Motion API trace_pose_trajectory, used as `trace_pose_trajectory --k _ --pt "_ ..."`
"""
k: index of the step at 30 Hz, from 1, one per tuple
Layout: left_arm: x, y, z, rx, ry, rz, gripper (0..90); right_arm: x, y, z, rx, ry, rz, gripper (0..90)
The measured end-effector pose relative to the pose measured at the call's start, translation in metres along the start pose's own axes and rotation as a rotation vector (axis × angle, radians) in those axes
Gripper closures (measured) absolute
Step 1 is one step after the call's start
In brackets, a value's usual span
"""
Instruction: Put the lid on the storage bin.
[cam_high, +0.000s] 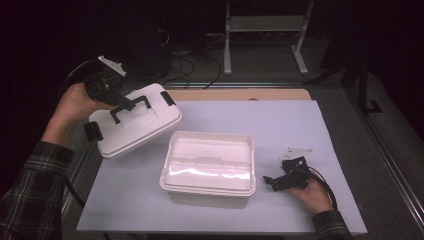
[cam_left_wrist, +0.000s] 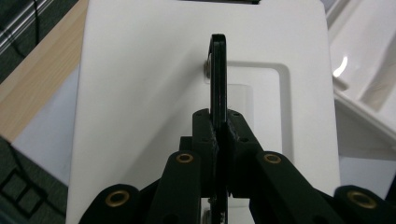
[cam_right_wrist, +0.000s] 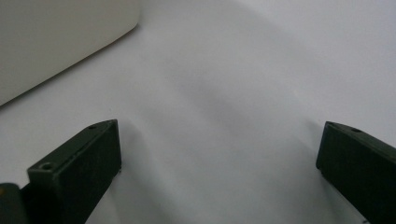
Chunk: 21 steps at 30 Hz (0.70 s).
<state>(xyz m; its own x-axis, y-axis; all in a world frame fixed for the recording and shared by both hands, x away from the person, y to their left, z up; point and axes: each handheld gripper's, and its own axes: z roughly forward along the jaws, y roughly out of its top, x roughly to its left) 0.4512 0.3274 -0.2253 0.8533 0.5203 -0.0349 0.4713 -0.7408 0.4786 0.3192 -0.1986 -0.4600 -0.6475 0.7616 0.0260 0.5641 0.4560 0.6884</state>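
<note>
White lid (cam_high: 136, 121) is off the box and up in the air, tilted, left of and a bit beyond the open white storage box (cam_high: 208, 169), which sits mid-mat on the pale mat (cam_high: 300, 125). You hold the lid by its black carry handle (cam_high: 131, 106): your left gripper (cam_high: 121, 103) has its jaws clamped tight on the handle bar, and in the left gripper view the thin black handle (cam_left_wrist: 218, 74) runs straight up from between the closed pads, white lid top (cam_left_wrist: 140, 93) behind it. Black latches hang at both short ends of the lid, one at the near-left (cam_high: 93, 131), one at the far-right (cam_high: 168, 98). The lid's long axis runs from near-left to far-right in the high view, skewed against the box, whose long axis runs straight across the table. The box lies to the right of and nearer than your left gripper, so whichever way you go next, putting the lid aside or back on, the left hand does it; for refitting you'd likely need to swing the lid square to the box first. Your right gripper (cam_high: 270, 182) rests low on the mat just right of the box, jaws wide apart with nothing between them; the right gripper view has bare mat between the pads and a box corner (cam_right_wrist: 60, 42) off to one side. Right hand is nearer the box, free to steady it.
</note>
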Motion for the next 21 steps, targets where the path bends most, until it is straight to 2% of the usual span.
trace_pose_trajectory --k 2,3,4,5,6,7,11,15,18,21 --pt "-0.006 0.004 -0.003 -0.015 -0.016 0.020 83.9 0.000 0.000 0.000 0.000 0.000 0.000 0.0" --pt "-0.014 0.009 -0.004 -0.030 -0.038 0.040 83.9 0.000 0.000 0.000 0.000 0.000 0.000 0.0" --pt "-0.014 0.009 -0.004 -0.030 -0.038 0.040 83.9 0.000 0.000 0.000 0.000 0.000 0.000 0.0" --pt "-0.022 0.015 -0.003 -0.042 -0.063 0.064 83.9 0.000 0.000 0.000 0.000 0.000 0.000 0.0" --pt "-0.022 0.015 -0.003 -0.042 -0.063 0.064 83.9 0.000 0.000 0.000 0.000 0.000 0.000 0.0" --pt "-0.029 0.020 0.000 -0.048 -0.089 0.087 83.9 0.000 0.000 0.000 0.000 0.000 0.000 0.0" --pt "-0.040 0.028 0.003 -0.051 -0.107 0.121 83.9 0.000 0.000 0.000 0.000 0.000 0.000 0.0" --pt "-0.055 0.041 0.009 -0.051 -0.141 0.172 83.9 0.000 0.000 0.000 0.000 0.000 0.000 0.0" --pt "-0.069 0.051 0.013 -0.048 -0.159 0.217 83.9 0.000 0.000 0.000 0.000 0.000 0.000 0.0" --pt "-0.086 0.063 0.017 -0.037 -0.160 0.266 83.9 0.000 0.000 0.000 -0.001 0.001 0.000 0.0"
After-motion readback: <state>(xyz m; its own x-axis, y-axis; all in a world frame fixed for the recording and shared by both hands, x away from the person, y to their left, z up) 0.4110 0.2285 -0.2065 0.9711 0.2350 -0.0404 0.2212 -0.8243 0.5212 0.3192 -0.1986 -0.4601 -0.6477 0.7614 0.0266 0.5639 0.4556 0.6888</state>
